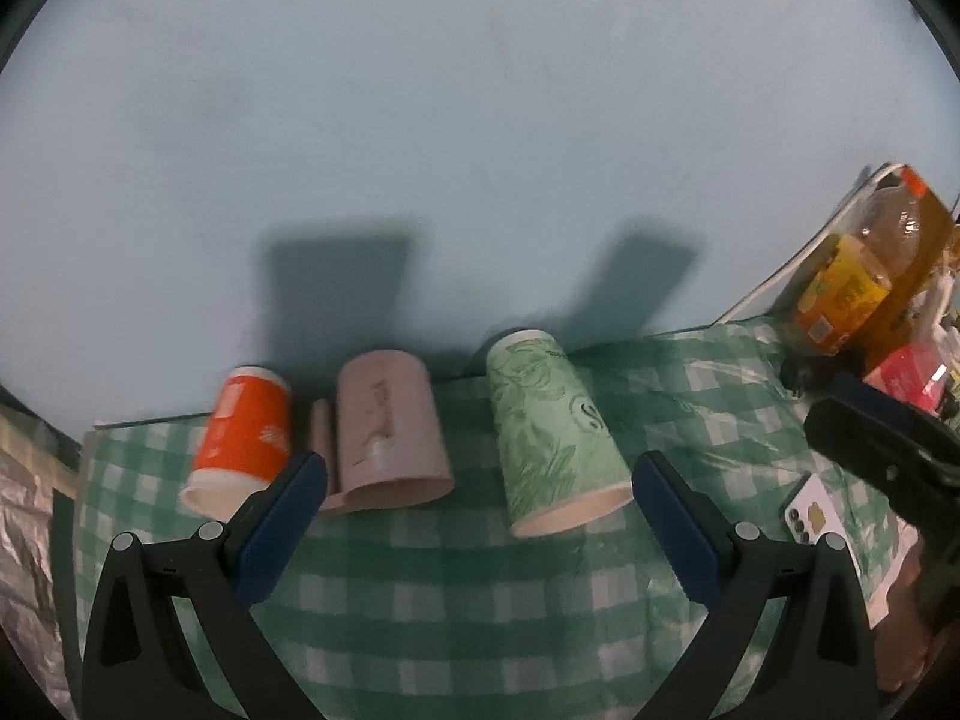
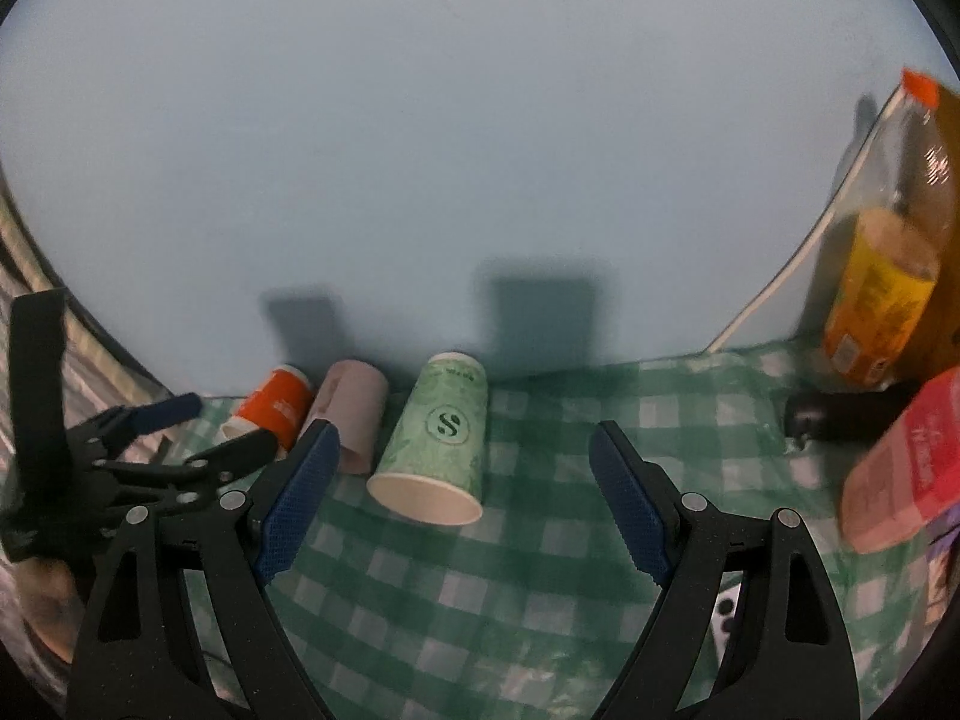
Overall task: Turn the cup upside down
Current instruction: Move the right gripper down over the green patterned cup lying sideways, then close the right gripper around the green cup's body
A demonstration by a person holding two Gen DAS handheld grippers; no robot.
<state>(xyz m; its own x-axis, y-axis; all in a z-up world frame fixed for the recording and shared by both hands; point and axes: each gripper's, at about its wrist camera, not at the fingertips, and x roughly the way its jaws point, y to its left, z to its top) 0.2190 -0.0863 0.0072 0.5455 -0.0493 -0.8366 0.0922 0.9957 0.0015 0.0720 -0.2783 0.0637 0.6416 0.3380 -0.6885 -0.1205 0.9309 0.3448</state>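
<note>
Three cups stand upside down in a row near the wall on a green checked cloth (image 1: 456, 594): an orange paper cup (image 1: 243, 435) at the left, a pink mug (image 1: 390, 423) with a handle in the middle, and a green leaf-print paper cup (image 1: 555, 429) at the right. They also show in the right wrist view: the orange cup (image 2: 273, 408), the pink mug (image 2: 354, 414), the green cup (image 2: 441, 441). My left gripper (image 1: 480, 480) is open and empty in front of the pink mug and green cup. My right gripper (image 2: 465, 453) is open and empty, in front of the green cup. The left gripper (image 2: 180, 432) shows at the left of the right wrist view.
A pale blue wall (image 1: 480, 150) stands close behind the cups. At the right are a juice bottle (image 2: 888, 252), a red-pink box (image 2: 906, 468), a white cable (image 2: 798, 264) and a dark object (image 2: 840, 417). A white phone (image 1: 819, 519) lies on the cloth.
</note>
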